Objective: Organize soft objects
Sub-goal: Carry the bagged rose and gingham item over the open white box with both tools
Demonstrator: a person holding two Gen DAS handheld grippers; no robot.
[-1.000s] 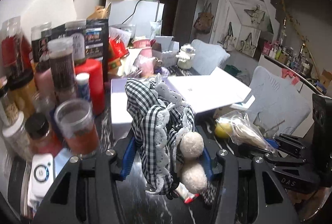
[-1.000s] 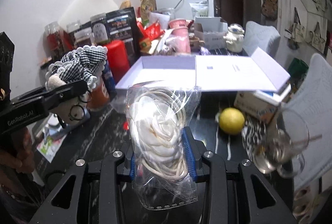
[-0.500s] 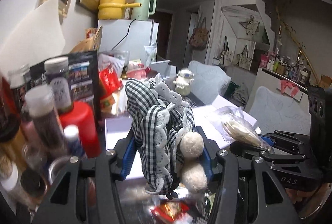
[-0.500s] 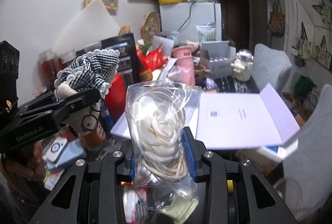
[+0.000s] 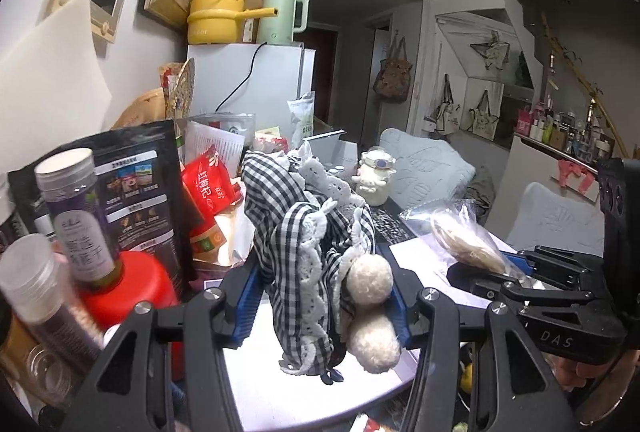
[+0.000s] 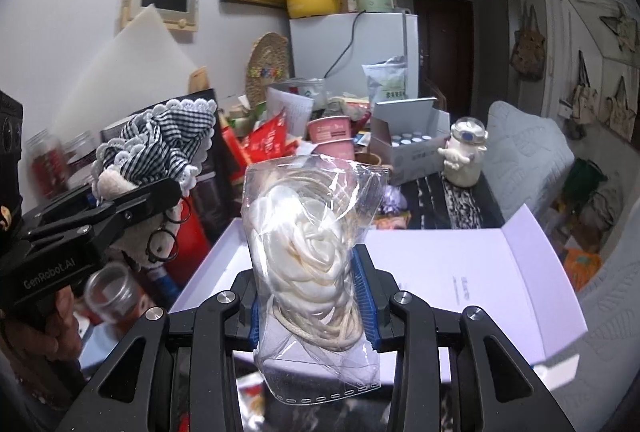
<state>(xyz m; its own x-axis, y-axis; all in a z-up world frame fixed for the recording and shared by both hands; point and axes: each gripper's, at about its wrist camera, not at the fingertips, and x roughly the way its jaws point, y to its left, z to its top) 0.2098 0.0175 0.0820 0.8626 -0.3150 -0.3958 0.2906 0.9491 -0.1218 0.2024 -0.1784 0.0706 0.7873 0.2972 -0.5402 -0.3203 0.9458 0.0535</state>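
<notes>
**Both tongs loaded above the open white box**

Left wrist view: the left gripper (image 5: pixel 324 306) fills the lower middle of the frame, its ribbed blue pads clamped on a gingham plush toy (image 5: pixel 316 260). The toy is a soft bundle of black-and-white checked cloth edged with scalloped white lace, with two fuzzy cream pompoms hanging at its lower right. Under it, low in the frame, lies the smooth matte floor of a white box (image 5: pixel 280 368). At the left edge stand a glossy red canister (image 5: pixel 132 292), a clear jar with a ridged silver lid (image 5: pixel 76 208) and a black printed pouch (image 5: pixel 136 192). At right of centre the right gripper (image 5: pixel 496 270) reaches in sideways, closed on a crinkled clear bag (image 5: pixel 460 236).

Right wrist view: the right gripper (image 6: pixel 310 296) sits at the bottom centre, blue pads pressed to both sides of the clear bag (image 6: pixel 316 252). The glossy, wrinkled film holds a coil of cream cord and a satiny white folded piece, rose-like in shape. Behind and below the bag, the white box (image 6: pixel 472 272) lies open, its flat lid folded out to the right. At left of centre the left gripper (image 6: pixel 132 200) holds the gingham plush toy (image 6: pixel 160 144) above the clutter of jars. A rounded cream figurine (image 6: pixel 464 152) stands upright at upper right of centre, on the dark patterned tabletop (image 6: pixel 460 200).
</notes>
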